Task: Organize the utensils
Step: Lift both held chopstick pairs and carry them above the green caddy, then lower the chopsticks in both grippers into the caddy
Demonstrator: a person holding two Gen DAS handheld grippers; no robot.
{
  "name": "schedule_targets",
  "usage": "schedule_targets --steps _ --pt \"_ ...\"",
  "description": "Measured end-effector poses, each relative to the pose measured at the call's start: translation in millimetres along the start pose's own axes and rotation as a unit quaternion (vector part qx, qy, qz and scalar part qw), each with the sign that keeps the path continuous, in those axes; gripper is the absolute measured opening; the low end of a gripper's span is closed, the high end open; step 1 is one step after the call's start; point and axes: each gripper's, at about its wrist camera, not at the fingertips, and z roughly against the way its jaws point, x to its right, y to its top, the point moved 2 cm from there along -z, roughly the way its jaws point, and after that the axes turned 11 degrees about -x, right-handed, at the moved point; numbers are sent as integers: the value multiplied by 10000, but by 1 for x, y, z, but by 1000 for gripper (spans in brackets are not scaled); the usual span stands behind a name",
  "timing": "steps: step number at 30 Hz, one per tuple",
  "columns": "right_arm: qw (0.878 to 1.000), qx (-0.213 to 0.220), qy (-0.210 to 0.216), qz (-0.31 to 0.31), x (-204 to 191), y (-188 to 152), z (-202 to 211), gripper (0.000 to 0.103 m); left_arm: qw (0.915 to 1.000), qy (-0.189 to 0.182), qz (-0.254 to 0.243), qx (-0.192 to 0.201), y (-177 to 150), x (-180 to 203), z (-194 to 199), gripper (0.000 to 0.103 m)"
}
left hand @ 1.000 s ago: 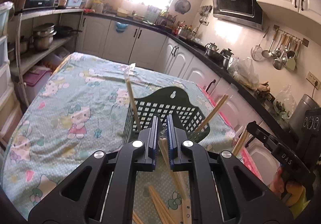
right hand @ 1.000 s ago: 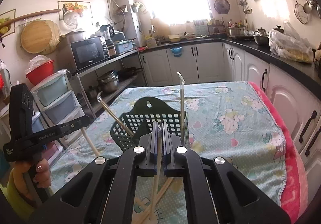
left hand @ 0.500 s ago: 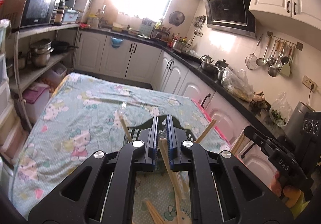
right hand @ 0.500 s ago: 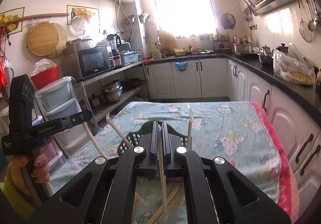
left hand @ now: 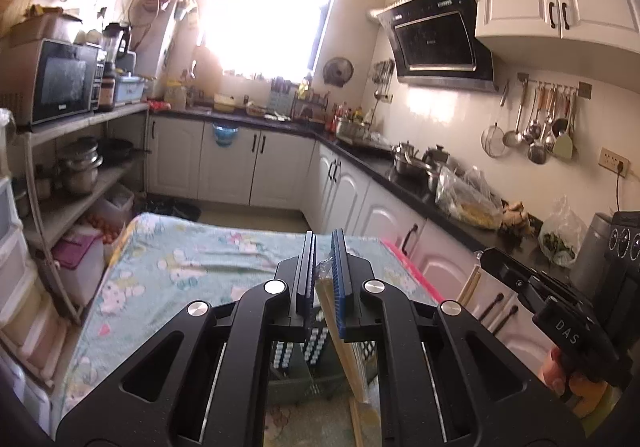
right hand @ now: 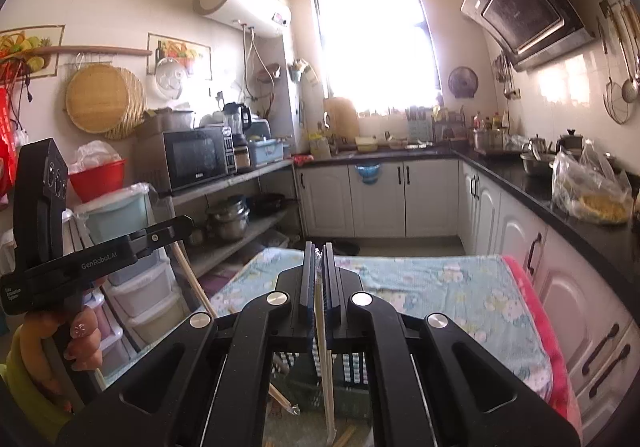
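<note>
My left gripper [left hand: 322,247] is shut on a wrapped pair of wooden chopsticks [left hand: 345,347] that hangs down between its fingers. My right gripper [right hand: 317,253] is shut on another wrapped pair of chopsticks [right hand: 327,379], also hanging down. A dark green slotted plastic basket [left hand: 298,357] sits on the table below both grippers, mostly hidden behind their arms; it also shows in the right wrist view [right hand: 352,367]. More chopsticks lie on the cloth near it [right hand: 280,397]. Each view shows the other gripper to the side with chopsticks in it.
The table [left hand: 180,267] has a light blue cartoon-print cloth with a pink edge [right hand: 536,311]. White cabinets and a dark counter [left hand: 420,191] run along the right. A shelf rack with pots and a microwave [left hand: 60,83] stands on the left.
Both grippers have risen and tilted up with their chopsticks. The basket has dropped from the middle of each view to below the fingers.
</note>
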Motion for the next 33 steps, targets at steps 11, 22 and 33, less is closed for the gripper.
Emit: schedule_targets --steps 11,22,33 --pt "9992 390 -15 88 4 36 -4 4 9994 222 9 251 20 -2 -6 5" --pt "9979 558 -185 264 4 54 -23 4 9991 391 132 24 15 -12 -40 5" --pt "9992 282 -261 141 11 40 -53 4 9985 472 186 -226 -6 -19 -66 5"
